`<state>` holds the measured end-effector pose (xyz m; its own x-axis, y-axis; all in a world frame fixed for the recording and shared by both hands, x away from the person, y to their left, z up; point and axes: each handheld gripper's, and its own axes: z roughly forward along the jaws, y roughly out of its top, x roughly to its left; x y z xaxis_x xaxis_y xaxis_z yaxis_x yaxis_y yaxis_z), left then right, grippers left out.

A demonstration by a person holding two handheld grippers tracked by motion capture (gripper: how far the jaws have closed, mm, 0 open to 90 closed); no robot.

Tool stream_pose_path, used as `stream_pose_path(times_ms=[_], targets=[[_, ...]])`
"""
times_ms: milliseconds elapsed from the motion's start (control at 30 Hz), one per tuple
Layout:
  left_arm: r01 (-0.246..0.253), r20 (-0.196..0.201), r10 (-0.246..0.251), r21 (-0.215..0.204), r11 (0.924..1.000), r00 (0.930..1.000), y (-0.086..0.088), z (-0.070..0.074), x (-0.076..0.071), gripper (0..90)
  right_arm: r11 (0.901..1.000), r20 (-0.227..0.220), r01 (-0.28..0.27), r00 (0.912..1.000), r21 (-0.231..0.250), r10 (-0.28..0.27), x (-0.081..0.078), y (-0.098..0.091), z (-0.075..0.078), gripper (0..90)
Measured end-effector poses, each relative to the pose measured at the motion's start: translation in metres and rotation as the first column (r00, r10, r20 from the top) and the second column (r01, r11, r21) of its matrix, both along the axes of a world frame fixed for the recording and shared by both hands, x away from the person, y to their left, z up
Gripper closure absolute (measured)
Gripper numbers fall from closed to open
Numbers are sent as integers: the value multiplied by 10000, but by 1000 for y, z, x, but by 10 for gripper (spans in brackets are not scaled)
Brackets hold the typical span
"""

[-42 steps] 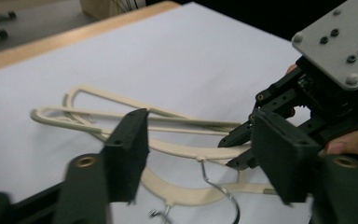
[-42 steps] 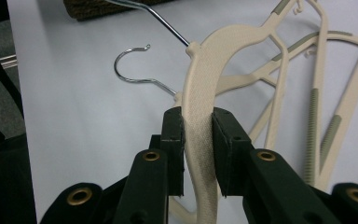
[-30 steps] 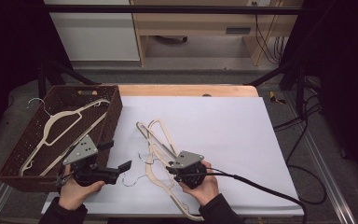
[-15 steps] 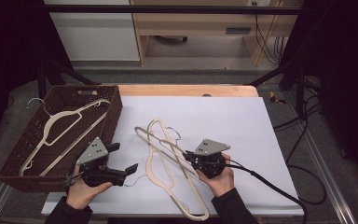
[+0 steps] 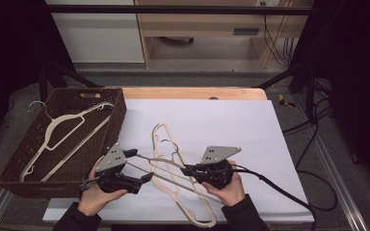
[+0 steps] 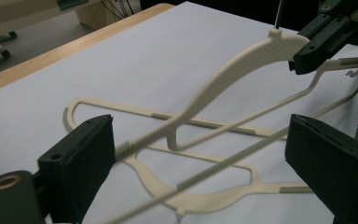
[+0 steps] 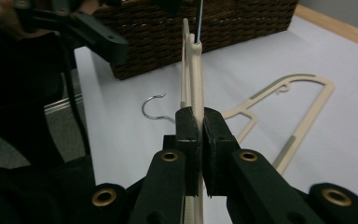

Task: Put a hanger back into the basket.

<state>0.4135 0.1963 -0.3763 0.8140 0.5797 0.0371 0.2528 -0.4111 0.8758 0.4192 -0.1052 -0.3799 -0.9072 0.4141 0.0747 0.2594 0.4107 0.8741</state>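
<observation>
High view: right gripper [image 5: 189,170] is clamped on the neck of a cream hanger [image 5: 161,168] and has it off the white table [image 5: 250,130], tilted toward the basket [image 5: 84,144]. A second hanger [image 5: 173,190] lies flat underneath, a third [image 5: 60,132] already sits in the basket. Left gripper [image 5: 142,166] is wide open with the lifted hanger's arm between its jaws, which have just begun to close; not pressing yet. This looks like a two-handed carry to the basket. Next call: left jaws pinch the arm, then both swing left. Compared with a second ago, the hanger has come up off the table and the left hand has moved in.
</observation>
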Motion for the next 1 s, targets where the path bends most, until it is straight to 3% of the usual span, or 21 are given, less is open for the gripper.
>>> stream_pose_path(times_ms=[100,200,267,367,500,633,767,900,1000], targets=[[567,-160,-563,238,9981,9983,-8,-5,4,201,9996,-85,-275,9996,-88,274,-1,2,-1,867],[747,-325,-730,552,9957,9968,-13,-12,8,275,9991,-110,-403,9991,-127,402,-1,4,-2,867],[932,-411,-911,526,9943,9950,-15,-14,11,336,9986,-161,-511,9986,-99,509,-1,5,-2,867],[1015,-411,-989,650,9927,9942,-19,-15,12,421,9979,-206,-635,9978,-125,633,-2,6,-2,867],[1046,-441,-1011,873,9907,9939,-20,-13,11,609,9968,-224,-754,9969,-252,749,-2,6,-3,867],[1170,-500,-1116,1241,9853,9925,-21,-11,8,658,9957,-290,-888,9957,-266,880,-1,6,-4,857],[1454,-676,-1369,1435,9789,9883,-24,-10,2,742,9979,-13,-348,9994,-554,347,-1,5,-3,798],[1530,-887,-1412,1441,9777,9860,-27,-10,-2,790,9966,404,134,9991,-814,-102,-1,6,-5,721],[1714,-1258,-1574,1096,9791,9795,-30,-13,-5,823,9960,645,465,9970,-760,-416,-1,7,-7,617]])
